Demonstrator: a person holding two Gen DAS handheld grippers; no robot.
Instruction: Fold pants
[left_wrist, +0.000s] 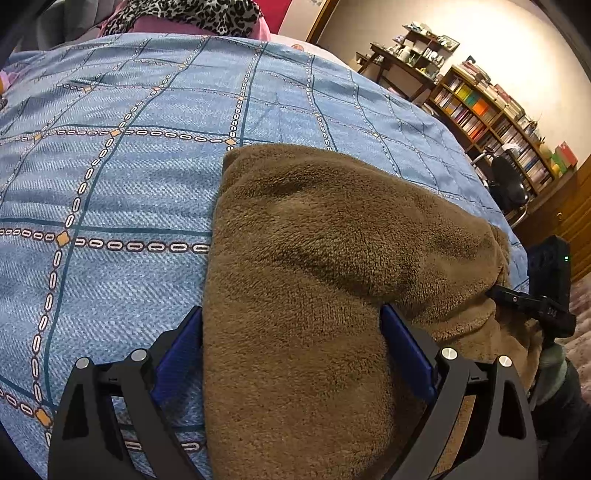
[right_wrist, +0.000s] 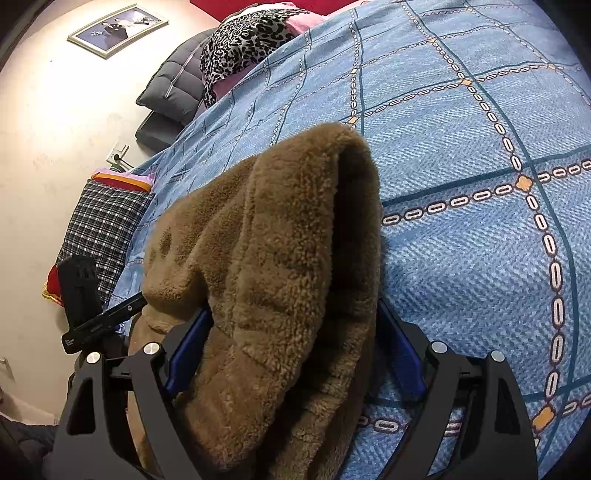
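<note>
Brown fleece pants (left_wrist: 332, 240) lie in a thick folded bundle on the blue checked bedspread (left_wrist: 110, 184). My left gripper (left_wrist: 291, 310) stands wide open around the bundle's near end, with the cloth filling the gap between its blue pads (left_wrist: 177, 358). From the other side, the pants (right_wrist: 280, 240) rise as a folded hump between the wide-open jaws of my right gripper (right_wrist: 293, 308); a dark gap shows beside its right pad (right_wrist: 402, 358). Each view shows the black body of the other gripper at the bundle's edge.
Bedspread (right_wrist: 480, 184) stretches far beyond the pants. A leopard-print cloth (right_wrist: 243, 40) and a dark padded cushion (right_wrist: 173, 88) lie at the head end, and a checked pillow (right_wrist: 107, 221) beside the bed. Bookshelves (left_wrist: 491, 114) and a chair (left_wrist: 509, 184) stand past the bed's far edge.
</note>
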